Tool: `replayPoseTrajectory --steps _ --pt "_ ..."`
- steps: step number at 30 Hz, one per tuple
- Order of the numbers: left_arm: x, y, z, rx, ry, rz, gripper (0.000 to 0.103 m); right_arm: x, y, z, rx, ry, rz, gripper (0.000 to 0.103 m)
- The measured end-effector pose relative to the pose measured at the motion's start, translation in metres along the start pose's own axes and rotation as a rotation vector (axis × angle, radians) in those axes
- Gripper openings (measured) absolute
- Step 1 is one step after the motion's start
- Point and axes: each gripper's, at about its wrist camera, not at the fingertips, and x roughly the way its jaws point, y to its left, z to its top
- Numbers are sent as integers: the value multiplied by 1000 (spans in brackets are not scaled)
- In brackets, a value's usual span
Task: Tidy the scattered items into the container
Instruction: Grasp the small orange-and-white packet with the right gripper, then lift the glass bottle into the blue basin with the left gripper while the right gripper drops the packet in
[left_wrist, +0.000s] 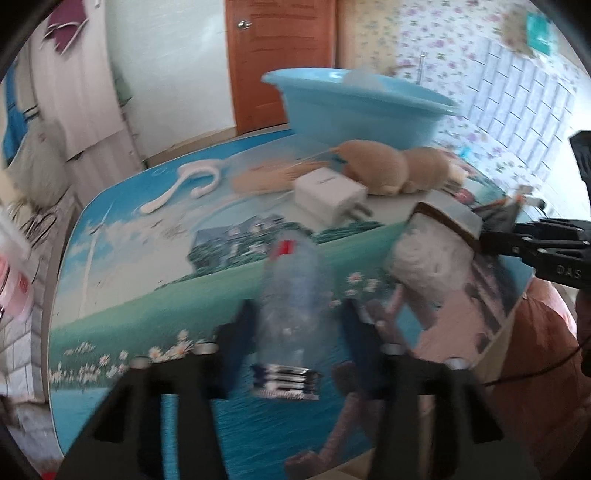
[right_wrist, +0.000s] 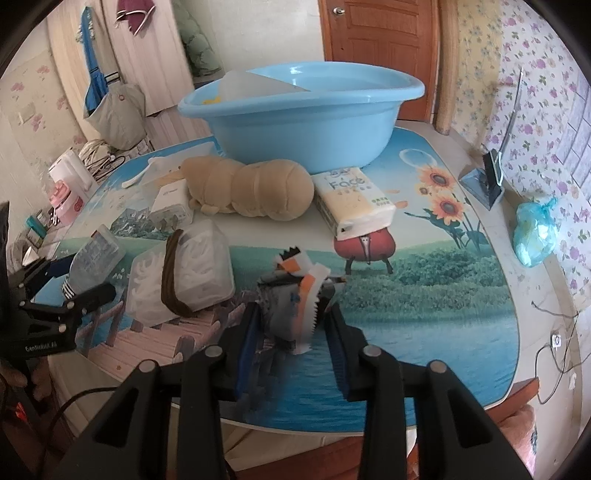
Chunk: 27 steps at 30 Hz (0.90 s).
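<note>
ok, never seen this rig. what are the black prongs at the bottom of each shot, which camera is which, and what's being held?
No robot arm here: a person carries a two-finger gripper in each hand, with a fisheye camera looking along the fingers. The prongs are those fingers.

Left wrist view: the left gripper is shut on a clear plastic bottle.

Right wrist view: the right gripper is shut on a crumpled snack wrapper.

Each gripper shows at the edge of the other's view.

On the printed table: a blue basin, a tan plush toy, a tissue pack, a white charger and a clear box of white pieces.
</note>
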Motion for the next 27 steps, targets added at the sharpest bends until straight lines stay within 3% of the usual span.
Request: replayPoseTrajectory --steps 5,8,16,22,27 --pt "0 3 4 -16 -1 1 40 -1 1 0 -6 -5 12 26" --pt "-16 5 13 -32 -41 -1 40 -8 -1 2 19 -15 54 25" --pt "-55 10 59 -42 -164 -28 40 -43 1 22 -6 -125 44 25" --pt "-51 1 91 -26 -192 -53 40 -67 -1 50 11 -207 102 25" --pt "-42 -14 118 11 -208 -89 40 -64 -4 77 -6 -245 103 25"
